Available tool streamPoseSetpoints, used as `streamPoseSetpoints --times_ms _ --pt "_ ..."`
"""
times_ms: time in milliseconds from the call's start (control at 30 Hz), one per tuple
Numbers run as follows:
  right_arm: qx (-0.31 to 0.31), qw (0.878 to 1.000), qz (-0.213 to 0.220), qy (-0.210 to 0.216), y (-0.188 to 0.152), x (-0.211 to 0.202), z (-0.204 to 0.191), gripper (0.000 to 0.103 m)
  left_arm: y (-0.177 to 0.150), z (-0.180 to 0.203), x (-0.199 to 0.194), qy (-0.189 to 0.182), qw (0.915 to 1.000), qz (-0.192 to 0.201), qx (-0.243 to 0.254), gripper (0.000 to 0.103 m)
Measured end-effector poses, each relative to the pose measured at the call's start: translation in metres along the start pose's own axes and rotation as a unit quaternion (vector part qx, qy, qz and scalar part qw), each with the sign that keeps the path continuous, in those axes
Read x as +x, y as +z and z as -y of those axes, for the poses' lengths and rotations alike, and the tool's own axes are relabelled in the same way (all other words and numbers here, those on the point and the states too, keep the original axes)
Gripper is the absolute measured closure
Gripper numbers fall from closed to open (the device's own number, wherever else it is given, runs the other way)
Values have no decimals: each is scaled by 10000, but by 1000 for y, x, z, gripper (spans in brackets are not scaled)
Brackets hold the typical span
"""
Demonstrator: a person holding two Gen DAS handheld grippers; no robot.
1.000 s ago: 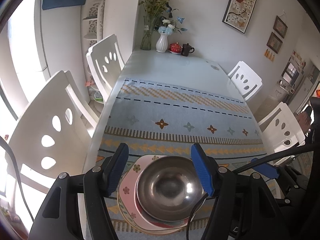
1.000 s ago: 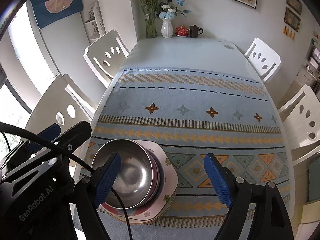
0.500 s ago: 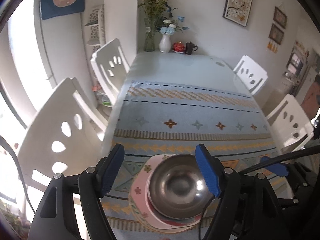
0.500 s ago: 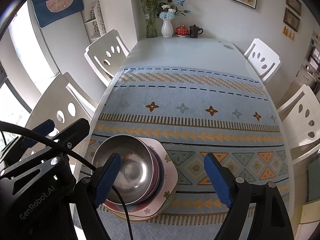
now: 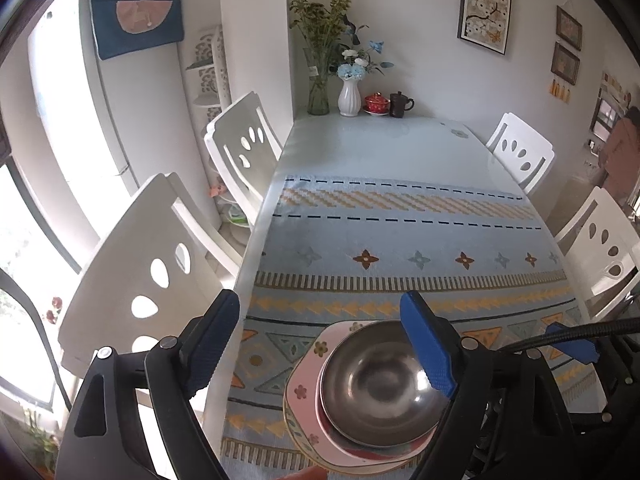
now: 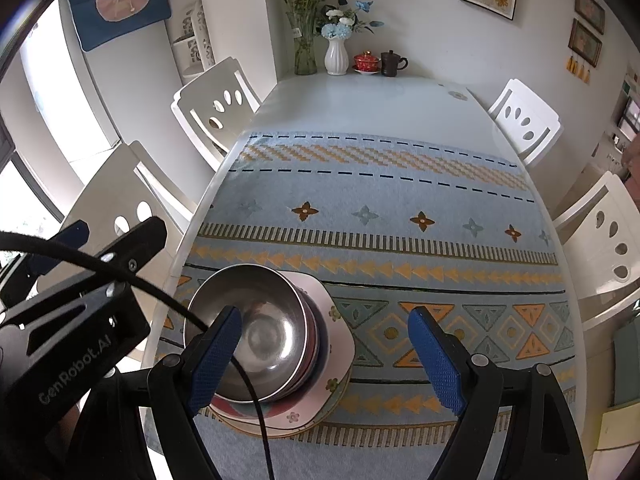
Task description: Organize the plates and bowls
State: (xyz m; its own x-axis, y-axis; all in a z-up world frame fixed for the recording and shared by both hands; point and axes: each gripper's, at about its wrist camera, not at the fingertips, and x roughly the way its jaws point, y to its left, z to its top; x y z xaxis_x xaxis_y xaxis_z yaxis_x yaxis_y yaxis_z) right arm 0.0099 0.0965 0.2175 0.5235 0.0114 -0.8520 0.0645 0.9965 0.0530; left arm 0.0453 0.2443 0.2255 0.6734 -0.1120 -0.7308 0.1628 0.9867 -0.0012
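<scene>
Steel bowl (image 5: 380, 390) stacked on plates (image 5: 308, 400), left claw (image 5: 324, 348) just spreading, empty, right claw (image 6: 324, 356) spread

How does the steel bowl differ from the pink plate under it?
The steel bowl is round, deep and plain shiny metal; the pink plate is flat, angular-edged and flower-printed. The bowl sits on top of the stack; the plate lies lower, jutting past it. Both rest, unheld, near the table's corner.

A long white glossy table (image 6: 360, 100) stretches ahead of my claws, its near half covered by a pale-blue patterned woven cloth (image 6: 380, 216). Just under my left claw, a stack of pink flowered plates (image 6: 336, 348) rests on that cloth. At the far end stand a white ribbed vase (image 6: 335, 56), a clear glass vase (image 6: 305, 54), a red lidded cup (image 6: 365, 62) and a dark mug (image 6: 391, 63).
</scene>
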Motion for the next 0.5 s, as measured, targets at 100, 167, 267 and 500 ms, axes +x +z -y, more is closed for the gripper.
streamPoseSetpoints --times_ms 100,167,267,500 --pt "33 10000 -25 17 0 0 4 19 1 5 -1 84 9999 26 72 21" --pt "12 10000 -36 16 0 0 8 19 1 8 -2 115 9999 33 49 20" --pt "-23 10000 -6 31 0 -3 12 19 3 13 -3 88 10000 3 -18 20" --pt "-123 9997 42 214 2 -6 36 19 5 38 -15 445 9984 344 90 20"
